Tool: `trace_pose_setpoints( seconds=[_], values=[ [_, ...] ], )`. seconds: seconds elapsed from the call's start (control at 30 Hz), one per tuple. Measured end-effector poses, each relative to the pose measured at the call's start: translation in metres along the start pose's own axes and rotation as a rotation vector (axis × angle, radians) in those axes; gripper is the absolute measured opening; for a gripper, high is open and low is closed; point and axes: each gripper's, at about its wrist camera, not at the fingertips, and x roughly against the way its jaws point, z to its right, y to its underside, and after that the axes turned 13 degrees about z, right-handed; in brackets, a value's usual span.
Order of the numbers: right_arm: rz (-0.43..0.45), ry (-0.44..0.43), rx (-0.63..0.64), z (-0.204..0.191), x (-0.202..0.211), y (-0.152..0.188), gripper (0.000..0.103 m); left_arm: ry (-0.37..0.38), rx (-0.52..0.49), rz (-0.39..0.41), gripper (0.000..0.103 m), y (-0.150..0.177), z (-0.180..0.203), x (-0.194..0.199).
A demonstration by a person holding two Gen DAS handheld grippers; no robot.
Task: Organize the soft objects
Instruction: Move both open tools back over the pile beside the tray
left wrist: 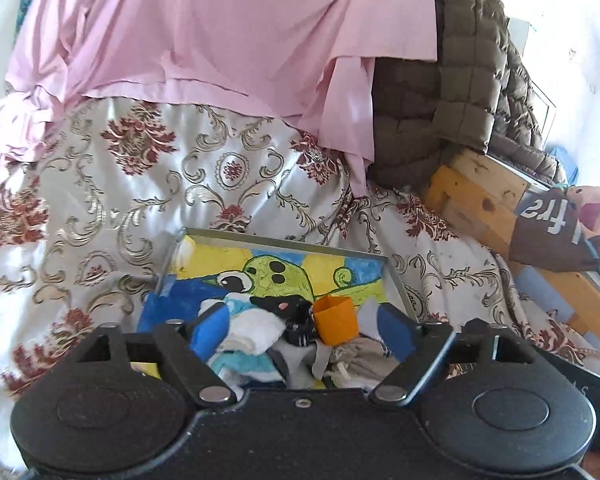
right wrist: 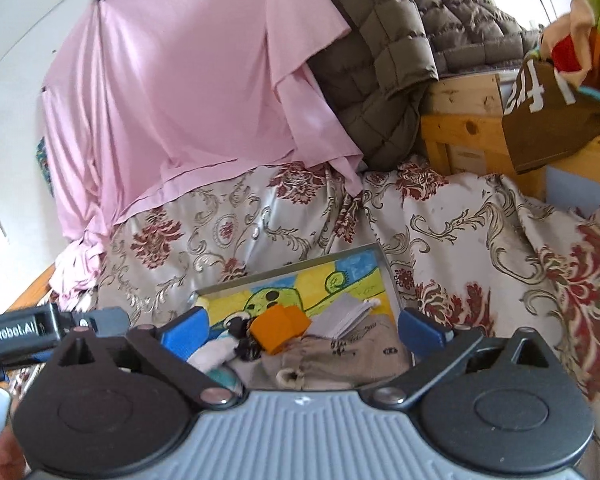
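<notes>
A metal tray with a painted green cartoon on its floor lies on the floral bedspread. A heap of soft things fills its near end: an orange cloth, a white cloth, a black piece and a beige drawstring bag under a folded grey cloth. My left gripper hovers over the heap, open, its blue pads pressing on nothing. My right gripper is open wide above the same tray, with the orange cloth below and between its fingers, untouched.
A pink sheet hangs behind the bed, with a brown quilted jacket draped to its right. A wooden frame and a brown paper bag stand at the right. The left gripper's body shows at the left of the right wrist view.
</notes>
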Motion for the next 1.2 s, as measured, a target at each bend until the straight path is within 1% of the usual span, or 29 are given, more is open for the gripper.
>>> trace_pose_setpoints(
  seconds=[0.2,0.27,0.4,0.57,0.67,0.8,0.93,1.07,1.2],
  values=[
    [-0.003,-0.017,0.022,-0.006,0.047,0.014,0.103,-0.006,0.004,0.045,0.100,0.012,0.003,0.052],
    [-0.004,-0.018,0.034,-0.008,0.061,0.020,0.103,-0.006,-0.002,0.056,0.102,0.018,0.003,0.068],
    [-0.020,-0.008,0.080,-0.017,0.091,0.034,0.103,-0.007,-0.015,0.069,0.102,0.035,0.003,0.102],
    [-0.047,-0.038,0.112,-0.027,0.123,0.054,0.103,-0.014,-0.011,0.067,0.102,0.059,-0.003,0.140],
    [-0.072,-0.055,0.139,-0.035,0.138,0.065,0.103,-0.037,-0.015,0.068,0.102,0.075,-0.009,0.158],
    [-0.118,-0.095,0.150,-0.045,0.152,0.078,0.103,-0.063,-0.020,0.052,0.102,0.093,-0.017,0.173],
    [-0.156,-0.089,0.188,-0.056,0.162,0.093,0.103,-0.074,-0.069,0.040,0.102,0.110,-0.025,0.185],
    [-0.190,-0.069,0.232,-0.060,0.158,0.101,0.103,-0.082,-0.128,0.024,0.102,0.126,-0.033,0.191],
    [-0.258,-0.047,0.246,-0.059,0.147,0.111,0.103,-0.103,-0.122,-0.007,0.102,0.145,-0.046,0.192]
  ],
)
